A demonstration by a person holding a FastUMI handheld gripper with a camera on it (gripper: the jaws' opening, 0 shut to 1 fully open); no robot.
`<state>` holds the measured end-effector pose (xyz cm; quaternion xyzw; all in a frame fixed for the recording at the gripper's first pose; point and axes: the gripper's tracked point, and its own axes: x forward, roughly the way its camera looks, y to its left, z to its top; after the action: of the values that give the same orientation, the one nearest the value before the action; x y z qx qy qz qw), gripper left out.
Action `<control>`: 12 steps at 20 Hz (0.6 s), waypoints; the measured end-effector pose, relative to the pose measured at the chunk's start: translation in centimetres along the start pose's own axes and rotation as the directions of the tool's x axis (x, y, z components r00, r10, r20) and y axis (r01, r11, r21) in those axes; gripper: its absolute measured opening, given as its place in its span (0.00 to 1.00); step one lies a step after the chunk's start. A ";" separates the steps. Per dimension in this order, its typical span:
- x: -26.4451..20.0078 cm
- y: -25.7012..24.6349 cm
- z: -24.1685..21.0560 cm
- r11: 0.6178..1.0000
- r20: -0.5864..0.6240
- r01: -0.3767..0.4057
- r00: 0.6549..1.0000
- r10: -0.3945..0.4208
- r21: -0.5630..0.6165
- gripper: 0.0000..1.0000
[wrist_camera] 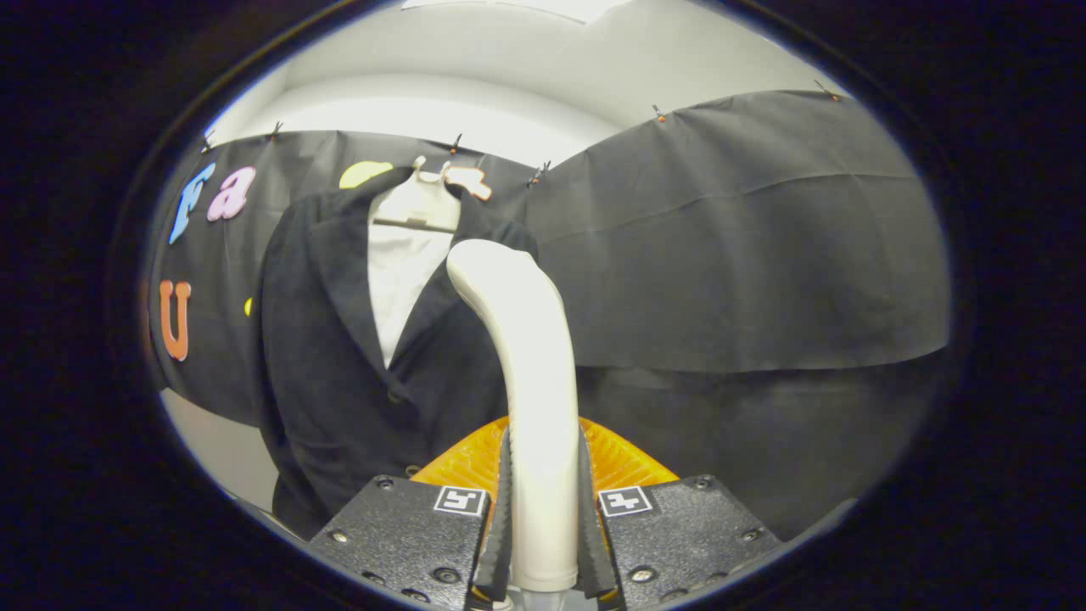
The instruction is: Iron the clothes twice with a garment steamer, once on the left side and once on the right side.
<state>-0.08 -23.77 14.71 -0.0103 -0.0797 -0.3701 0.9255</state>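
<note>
Both fingers of the tool [543, 526] press on the white handle of the garment steamer [526, 373], one on each side, so the tool is closed tight on it. From between the fingers the steamer stands up tall, and its top bends over toward the jacket. A dark jacket [339, 356] hangs on a pale hanger [420, 199] on the booth's black cloth wall [747, 238], with a white shirt [399, 271] showing between its open front edges. The steamer's head covers part of the jacket's right front edge; whether it touches the cloth cannot be told. On the far side of the steamer from the jacket, the wall cloth is bare. Something orange with ridges [475, 462] sits just behind the fingers.
</note>
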 end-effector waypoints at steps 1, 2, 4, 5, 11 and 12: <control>1.0 -0.3 1.2 1.000 0.025 -0.012 1.000 0.011 0.008 0.35; 2.0 -0.2 1.8 0.999 0.046 -0.029 0.999 0.028 0.017 0.35; 4.1 -0.4 3.6 0.998 0.092 -0.062 0.994 0.059 0.033 0.35; 5.2 -0.7 4.7 0.997 0.118 -0.070 0.991 0.065 0.037 0.35; 10.8 0.4 10.8 0.987 0.245 -0.152 0.960 0.136 0.049 0.35; 11.7 0.7 11.7 0.986 0.261 -0.160 0.955 0.143 0.046 0.35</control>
<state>7.09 -30.37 28.13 -0.0335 -0.2099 -0.2908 0.9329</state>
